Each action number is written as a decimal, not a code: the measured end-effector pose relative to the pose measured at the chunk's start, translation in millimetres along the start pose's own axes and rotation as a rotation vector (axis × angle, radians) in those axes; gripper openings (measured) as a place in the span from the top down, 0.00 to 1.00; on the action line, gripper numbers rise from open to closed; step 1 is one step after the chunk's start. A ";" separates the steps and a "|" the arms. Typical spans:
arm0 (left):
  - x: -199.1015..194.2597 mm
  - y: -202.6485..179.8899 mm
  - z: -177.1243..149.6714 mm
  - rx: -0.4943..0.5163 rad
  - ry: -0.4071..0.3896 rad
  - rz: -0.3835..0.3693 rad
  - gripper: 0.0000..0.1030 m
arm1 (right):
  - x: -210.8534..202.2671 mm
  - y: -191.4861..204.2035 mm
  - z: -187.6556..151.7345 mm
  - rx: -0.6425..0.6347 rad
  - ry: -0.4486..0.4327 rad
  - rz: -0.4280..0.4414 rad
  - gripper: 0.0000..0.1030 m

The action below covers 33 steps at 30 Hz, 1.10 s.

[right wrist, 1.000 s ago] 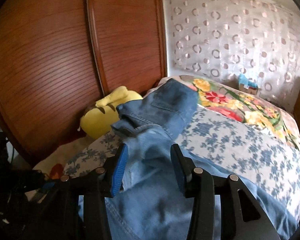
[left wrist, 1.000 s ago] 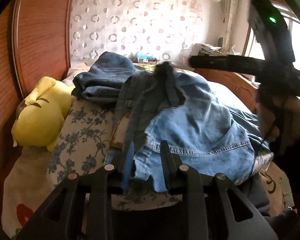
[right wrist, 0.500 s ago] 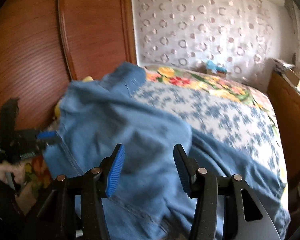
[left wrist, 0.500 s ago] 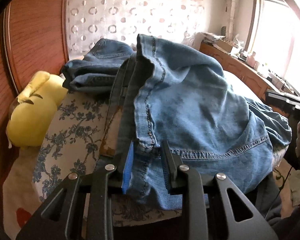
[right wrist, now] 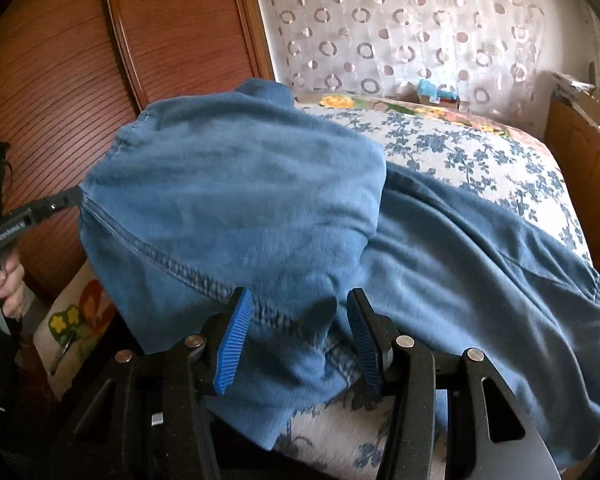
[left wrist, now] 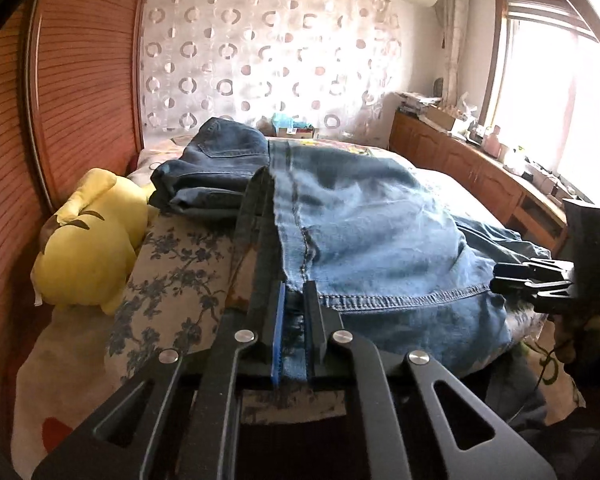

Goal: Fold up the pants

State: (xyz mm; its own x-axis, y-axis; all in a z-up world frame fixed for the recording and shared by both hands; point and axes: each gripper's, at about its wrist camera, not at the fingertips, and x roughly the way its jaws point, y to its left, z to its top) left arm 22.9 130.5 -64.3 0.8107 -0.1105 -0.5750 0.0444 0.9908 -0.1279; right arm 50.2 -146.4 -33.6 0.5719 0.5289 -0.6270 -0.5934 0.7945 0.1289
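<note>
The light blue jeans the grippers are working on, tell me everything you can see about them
The light blue jeans are faded denim with stitched seams and a hemmed edge. They lie on the floral bedspread, one part folded over the rest. The left gripper is shut on the folded edge at one end. The right gripper is open around the same edge farther along. Behind them sit folded darker jeans.

Ribbed wooden wardrobe [left wrist: 80, 92] at left, circle-patterned curtain [left wrist: 268, 60] behind the floral-covered bed [right wrist: 460, 152]; bright window [left wrist: 560, 100] at right above low wooden cabinets [left wrist: 472, 168].
</note>
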 end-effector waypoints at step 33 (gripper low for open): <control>38.2 -7.8 5.0 0.020 0.040 0.002 0.42 | -15.3 -31.7 15.4 0.008 -0.075 -0.039 0.54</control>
State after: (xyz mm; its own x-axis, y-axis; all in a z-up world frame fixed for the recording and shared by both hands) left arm 56.5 118.9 -81.3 0.7866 -0.1108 -0.6074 0.0543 0.9924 -0.1107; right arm 69.0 -175.0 -16.2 0.6358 0.5181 -0.5721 -0.5653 0.8173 0.1118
